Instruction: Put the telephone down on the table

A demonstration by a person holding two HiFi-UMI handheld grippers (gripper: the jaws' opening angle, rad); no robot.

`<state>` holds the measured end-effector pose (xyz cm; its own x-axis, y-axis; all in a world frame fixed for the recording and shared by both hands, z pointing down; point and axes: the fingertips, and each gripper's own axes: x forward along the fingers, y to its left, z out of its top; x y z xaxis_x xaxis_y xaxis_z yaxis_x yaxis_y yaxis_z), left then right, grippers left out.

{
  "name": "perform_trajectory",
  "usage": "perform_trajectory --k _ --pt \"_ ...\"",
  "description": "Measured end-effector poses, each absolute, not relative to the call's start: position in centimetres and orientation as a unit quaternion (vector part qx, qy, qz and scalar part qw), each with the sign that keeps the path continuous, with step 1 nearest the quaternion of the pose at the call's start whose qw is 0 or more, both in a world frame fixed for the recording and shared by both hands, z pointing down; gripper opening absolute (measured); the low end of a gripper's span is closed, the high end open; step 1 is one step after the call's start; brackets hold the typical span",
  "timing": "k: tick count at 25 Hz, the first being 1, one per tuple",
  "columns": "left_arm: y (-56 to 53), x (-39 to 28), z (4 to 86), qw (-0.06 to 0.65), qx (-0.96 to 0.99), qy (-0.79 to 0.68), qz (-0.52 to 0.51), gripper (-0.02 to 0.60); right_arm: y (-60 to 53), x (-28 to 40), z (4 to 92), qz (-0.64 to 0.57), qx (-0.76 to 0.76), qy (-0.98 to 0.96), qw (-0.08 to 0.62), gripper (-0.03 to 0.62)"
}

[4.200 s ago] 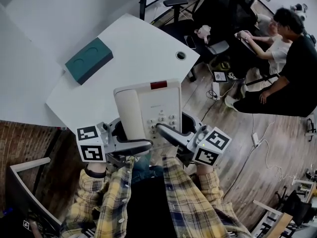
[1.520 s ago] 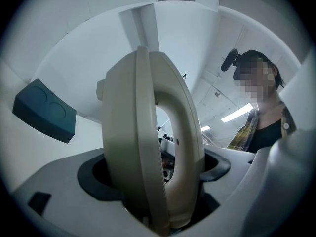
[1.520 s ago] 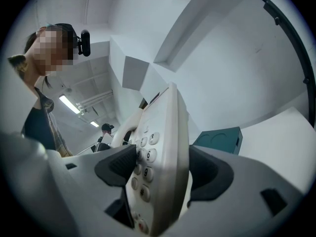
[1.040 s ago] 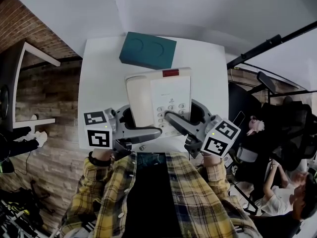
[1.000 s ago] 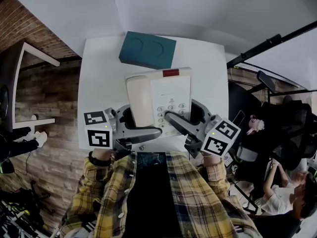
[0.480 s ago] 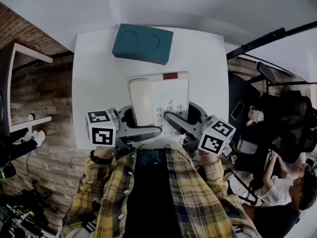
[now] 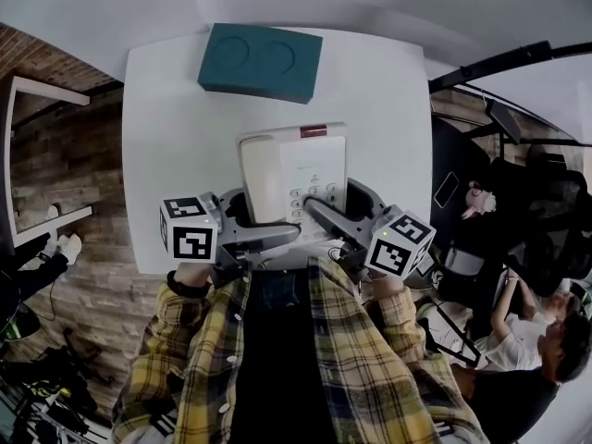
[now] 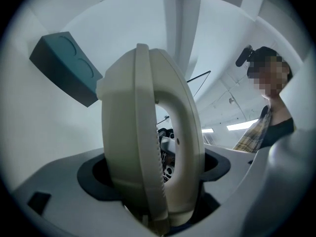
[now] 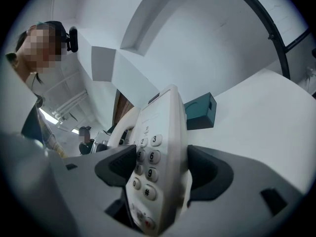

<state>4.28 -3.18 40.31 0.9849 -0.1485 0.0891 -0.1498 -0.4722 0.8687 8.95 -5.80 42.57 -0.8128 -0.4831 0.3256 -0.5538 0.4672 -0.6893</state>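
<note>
**Head view, read left to right.** A brick surface (image 7: 65, 165) borders the white table (image 7: 157, 137). On the table's far part lies a teal box (image 7: 261, 61) (two round hollows in its top).

My left gripper (image 7: 277, 236) grips the near left end of the telephone (image 7: 301, 169), on the side where the cream handset (image 7: 261, 178) sits in its cradle. In the left gripper view that side of the telephone stands on edge between the two jaws. It fills the gap, with both jaws closed against it.

The telephone is level over the near half of the table, well apart from the box. I cannot tell whether its underside touches the tabletop.

My right gripper (image 7: 319, 213) pinches the near right end. In the right gripper view the keypad face is squeezed between the jaws, with keys 3, 6, 9 and # readable.

My plaid shirt (image 7: 305, 359) fills the lower middle of the view. At far right, two seated people (image 7: 546, 340) occupy the wooden floor beyond the table.
</note>
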Motion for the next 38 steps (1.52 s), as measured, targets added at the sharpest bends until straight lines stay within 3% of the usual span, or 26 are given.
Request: perform_trajectory --k 13,38 --pt "-4.4 5.3 46.2 0.566 0.824 -0.042 0.001 0.44 -6.7 10.1 48.2 0.448 0.328 -0.828 0.083 0.298" --pt "-6.1 6.6 51.6 0.652 0.758 -0.03 0.022 0.44 -8.0 11.5 53.7 0.5 0.355 -0.785 0.087 0.299"
